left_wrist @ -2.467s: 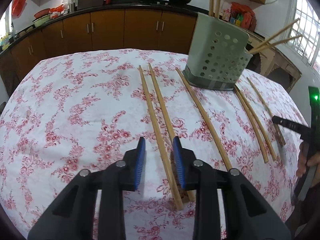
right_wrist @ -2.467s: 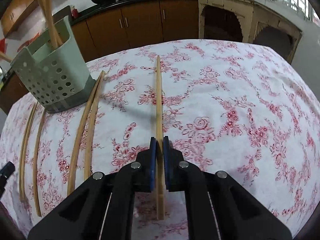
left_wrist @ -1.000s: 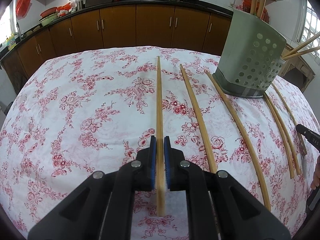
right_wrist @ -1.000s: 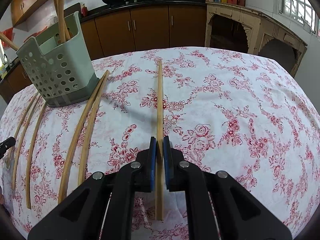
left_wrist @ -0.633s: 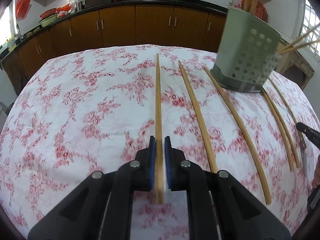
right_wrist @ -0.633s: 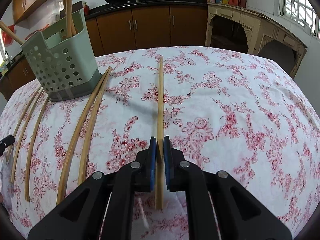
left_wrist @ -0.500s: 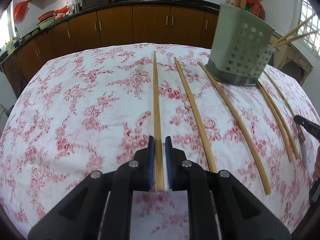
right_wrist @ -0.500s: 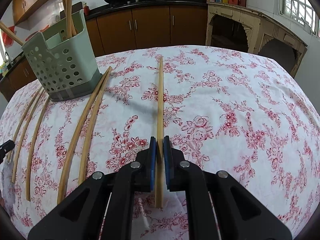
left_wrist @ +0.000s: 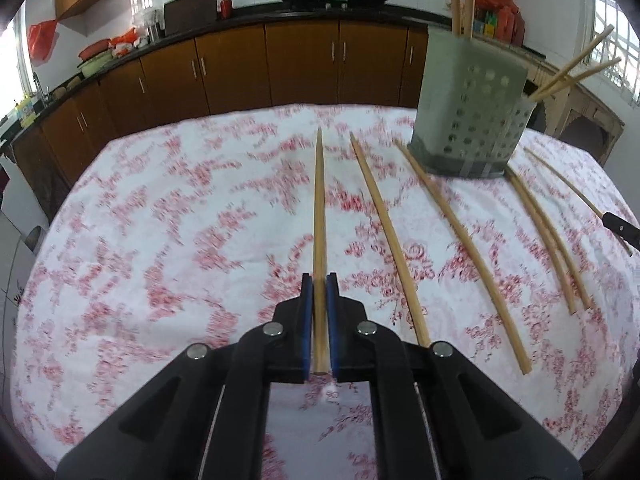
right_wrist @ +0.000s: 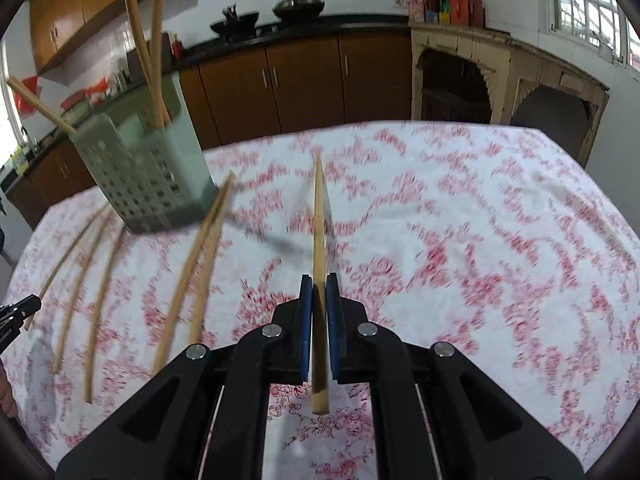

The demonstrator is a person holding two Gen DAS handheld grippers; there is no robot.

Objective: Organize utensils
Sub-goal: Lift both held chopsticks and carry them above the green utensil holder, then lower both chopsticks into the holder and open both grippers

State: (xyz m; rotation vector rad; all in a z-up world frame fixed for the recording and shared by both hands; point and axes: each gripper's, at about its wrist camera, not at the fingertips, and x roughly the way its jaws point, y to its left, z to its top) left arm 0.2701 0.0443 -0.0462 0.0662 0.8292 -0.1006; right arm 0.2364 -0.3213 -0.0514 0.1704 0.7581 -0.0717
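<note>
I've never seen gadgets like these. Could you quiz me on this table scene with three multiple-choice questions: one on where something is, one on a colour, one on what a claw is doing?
1. Where does the green holder stand?
A. on the kitchen counter
B. on the flowered tablecloth
C. on the floor

2. What colour are the left claw pads?
A. red
B. yellow
C. blue

3. What is the right claw doing?
A. shut on a chopstick
B. open and empty
C. shut on a spoon

Answers: 1 B, its base sits on the cloth. 2 C, both pads show blue. 3 A, the stick runs between its closed pads.
</note>
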